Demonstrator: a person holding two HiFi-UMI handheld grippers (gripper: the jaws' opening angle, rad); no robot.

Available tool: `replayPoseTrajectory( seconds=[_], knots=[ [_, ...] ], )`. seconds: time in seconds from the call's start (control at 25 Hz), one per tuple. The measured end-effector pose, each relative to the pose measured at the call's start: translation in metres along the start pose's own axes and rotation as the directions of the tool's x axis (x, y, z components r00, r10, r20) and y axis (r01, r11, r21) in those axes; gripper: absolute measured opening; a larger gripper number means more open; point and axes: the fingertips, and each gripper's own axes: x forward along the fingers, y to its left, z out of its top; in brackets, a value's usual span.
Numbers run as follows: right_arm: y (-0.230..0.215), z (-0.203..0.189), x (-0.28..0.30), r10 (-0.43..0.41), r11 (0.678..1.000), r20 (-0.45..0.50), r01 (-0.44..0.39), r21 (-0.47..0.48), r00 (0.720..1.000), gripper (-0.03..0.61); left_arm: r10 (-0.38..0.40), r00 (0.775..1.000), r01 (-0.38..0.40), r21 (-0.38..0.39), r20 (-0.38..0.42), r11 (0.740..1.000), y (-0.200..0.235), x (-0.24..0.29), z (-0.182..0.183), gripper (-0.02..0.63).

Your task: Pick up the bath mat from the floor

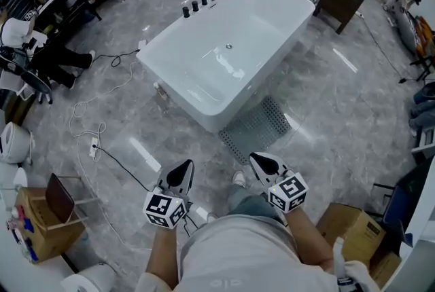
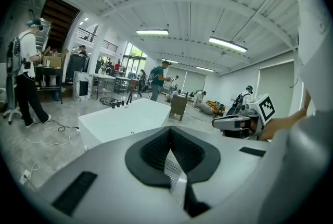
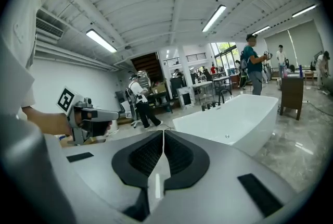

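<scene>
Two jaw pairs closed, empty, left gripper point(image 1: 182, 172), right gripper point(image 1: 262, 163), grey perforated rectangular bath mat point(image 1: 258, 126) against glossy white bathtub point(image 1: 166, 43).

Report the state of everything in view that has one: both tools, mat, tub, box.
left tool: shut, empty, held in the air.
right tool: shut, empty, held in the air.
bath mat: flat on the floor by the tub's near end, untouched.
bathtub: empty.
cardboard box: open.

One bathtub point(image 1: 224, 53), one bath mat point(image 1: 258, 126), one brown cabinet point(image 1: 342, 0), two grippers (left gripper point(image 1: 185, 168), right gripper point(image 1: 258, 160)).
</scene>
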Motion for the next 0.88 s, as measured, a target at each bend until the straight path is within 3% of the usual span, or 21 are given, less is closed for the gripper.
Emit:
replayPoseTrajectory(
  seconds=[0.44, 0.88],
  knots=[
    [-0.101, 0.003, 0.052, 0.081, 0.997, -0.093, -0.079, 0.024, 0.992, 0.029, 0.097, 0.993, -0.102, -0.073, -0.075, 0.992, 0.016, 0.086, 0.001, 0.017],
    [-0.149, -0.031, 0.079, 0.095, 0.994, -0.188, -0.084, 0.064, 0.978, 0.043, 0.138, 0.971, -0.161, -0.107, -0.197, 0.981, 0.026, 0.119, -0.038, 0.017]
  ],
)
